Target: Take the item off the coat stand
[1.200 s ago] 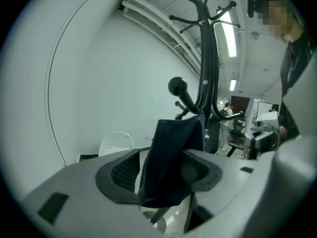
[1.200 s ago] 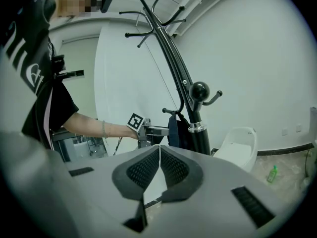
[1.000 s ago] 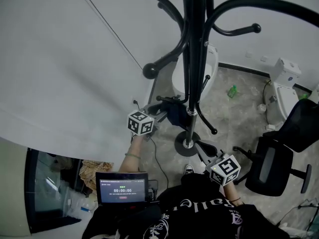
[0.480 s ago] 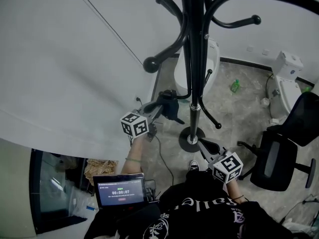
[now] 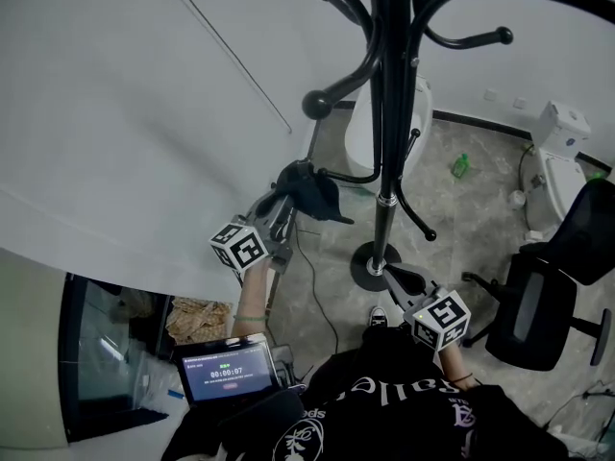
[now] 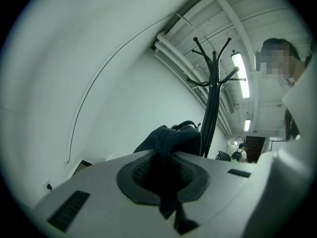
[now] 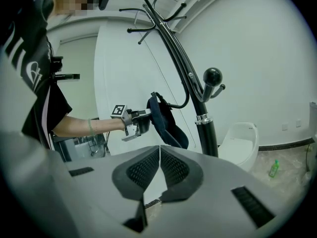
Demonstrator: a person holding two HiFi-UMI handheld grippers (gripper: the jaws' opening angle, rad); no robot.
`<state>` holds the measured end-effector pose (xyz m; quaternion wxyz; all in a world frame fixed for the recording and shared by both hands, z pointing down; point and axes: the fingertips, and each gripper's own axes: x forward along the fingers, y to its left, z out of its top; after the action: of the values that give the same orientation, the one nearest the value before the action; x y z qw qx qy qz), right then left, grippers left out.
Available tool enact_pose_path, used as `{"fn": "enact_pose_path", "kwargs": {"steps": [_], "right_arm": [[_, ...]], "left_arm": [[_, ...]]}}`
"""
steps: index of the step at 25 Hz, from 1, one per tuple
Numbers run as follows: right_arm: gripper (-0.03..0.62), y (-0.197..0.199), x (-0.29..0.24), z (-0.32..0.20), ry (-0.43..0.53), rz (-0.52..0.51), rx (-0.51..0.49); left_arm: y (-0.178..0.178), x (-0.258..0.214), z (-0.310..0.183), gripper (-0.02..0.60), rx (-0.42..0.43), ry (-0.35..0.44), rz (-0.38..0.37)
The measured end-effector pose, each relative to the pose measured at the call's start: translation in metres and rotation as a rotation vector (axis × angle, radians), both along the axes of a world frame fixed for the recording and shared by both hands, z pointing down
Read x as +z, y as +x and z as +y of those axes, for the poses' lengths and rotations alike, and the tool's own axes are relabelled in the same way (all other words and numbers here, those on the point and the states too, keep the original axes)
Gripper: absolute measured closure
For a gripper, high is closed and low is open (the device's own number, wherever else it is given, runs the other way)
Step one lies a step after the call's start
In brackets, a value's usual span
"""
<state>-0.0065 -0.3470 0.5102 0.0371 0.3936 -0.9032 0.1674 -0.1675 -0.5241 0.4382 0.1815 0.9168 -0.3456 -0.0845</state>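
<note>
Right claw (image 5: 399, 281) is nearest, low by the person's body. Jaws are together with nothing between them, and it's well apart from the bag.

Left claw (image 6: 166, 162) is further out, reaching roughly level. It's clamped on a fold of the dark cloth bag (image 6: 171, 140), and the fabric fills the gap between the pads.

The bag sits directly ahead of the left claw, between it and the coat stand (image 5: 384, 113). Its bulk hangs downward, so the long axis is near vertical. The top strap seems looped over the low hook (image 7: 181, 104).

Key relation: the hook runs from the pole out toward the left claw, and its tip curls upward. The strap is caught in that curl, with the pole just behind it.

My read is that a straight pull back would drag the strap against the tip. The left claw likely needs to go up first, then back away from the pole.

Left is the only arm in position. The right can't usefully help from where it is.
</note>
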Motion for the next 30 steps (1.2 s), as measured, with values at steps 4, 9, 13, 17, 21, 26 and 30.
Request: {"fn": "enact_pose_path", "kwargs": {"steps": [4,9,13,17,21,26,30], "right_arm": [[0.576,-0.004,0.000,0.004,-0.011,-0.017,-0.004],[0.576,-0.014,0.001,0.014,-0.003,-0.004,-0.027],[0.576,-0.023,0.001,0.029,-0.007,0.001,-0.045],[0.576,-0.034,0.006,0.051,-0.021,-0.006,-0.074],[0.576,-0.042,0.006,0.073,0.001,0.020,-0.079],[0.576,-0.049,0.008,0.114,-0.002,0.018,-0.075],[0.576,-0.044,0.015,0.152,-0.016,0.017,-0.054]], "left_arm": [[-0.018,0.012,0.029,0.565,-0.038,-0.012,-0.055],[-0.035,0.036,0.078,0.565,-0.082,-0.063,-0.064],[-0.048,0.051,0.124,0.565,-0.133,-0.104,-0.019],[-0.056,0.068,0.174,0.565,-0.185,-0.134,0.005],[-0.063,0.079,0.222,0.566,-0.214,-0.165,0.014],[-0.062,0.089,0.280,0.566,-0.210,-0.196,0.007],[-0.046,0.095,0.321,0.565,-0.179,-0.213,0.006]]}}
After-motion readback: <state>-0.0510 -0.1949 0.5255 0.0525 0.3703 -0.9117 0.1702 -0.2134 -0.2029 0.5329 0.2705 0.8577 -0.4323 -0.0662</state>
